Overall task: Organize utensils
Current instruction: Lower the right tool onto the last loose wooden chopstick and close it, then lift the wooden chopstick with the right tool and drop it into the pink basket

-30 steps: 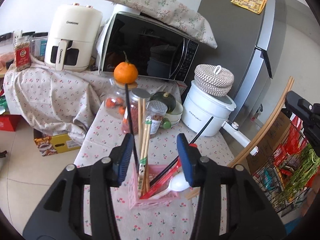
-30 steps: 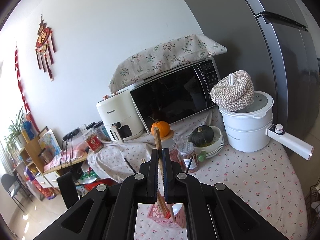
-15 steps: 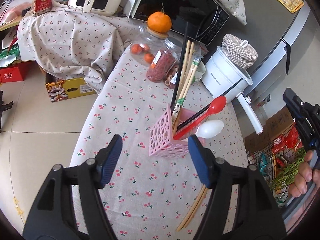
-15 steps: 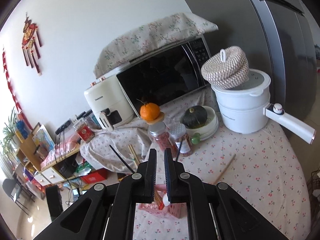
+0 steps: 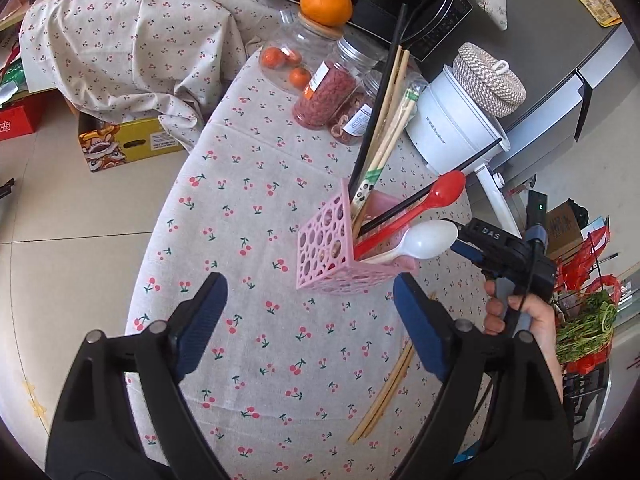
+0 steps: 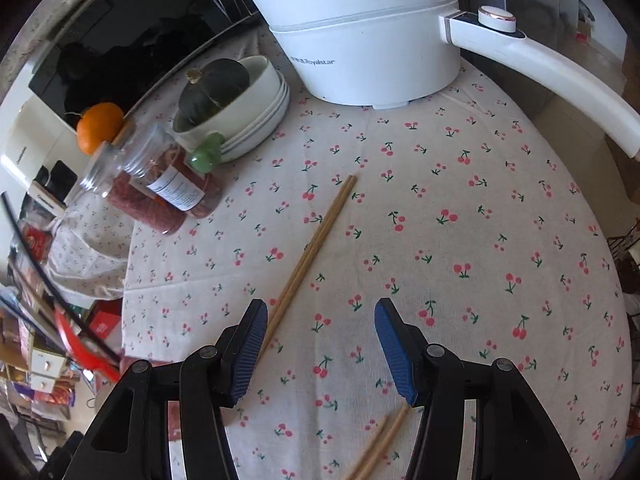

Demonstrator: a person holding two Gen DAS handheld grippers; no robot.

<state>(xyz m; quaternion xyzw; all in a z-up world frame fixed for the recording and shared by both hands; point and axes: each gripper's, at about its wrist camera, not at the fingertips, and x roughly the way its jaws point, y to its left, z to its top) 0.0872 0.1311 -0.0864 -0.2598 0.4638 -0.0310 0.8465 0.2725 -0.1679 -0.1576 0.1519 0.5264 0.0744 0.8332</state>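
Observation:
A pink perforated holder [image 5: 340,252] stands on the cherry-print tablecloth [image 5: 256,208]. It holds black and wooden chopsticks [image 5: 384,120], a red spoon [image 5: 436,196] and a white spoon [image 5: 424,240]. My left gripper [image 5: 308,320] is open and empty, just in front of the holder. A pair of wooden chopsticks [image 5: 384,392] lies on the cloth to its right. My right gripper [image 6: 320,344] is open and empty above the cloth. One wooden pair [image 6: 316,240] lies beside its left finger. Another pair [image 6: 380,444] lies under it. The right gripper's body also shows in the left wrist view [image 5: 500,252].
A white electric pot [image 6: 360,40] with a long handle stands at the back. Jars [image 5: 328,96], an orange [image 5: 326,4], a bowl with a green squash [image 6: 224,92] and a microwave [image 5: 400,8] crowd the back left. The table edge drops to the floor at left.
My right gripper has opened and dropped low over the cloth, tilting down. My left gripper has opened wider and drawn back from the holder.

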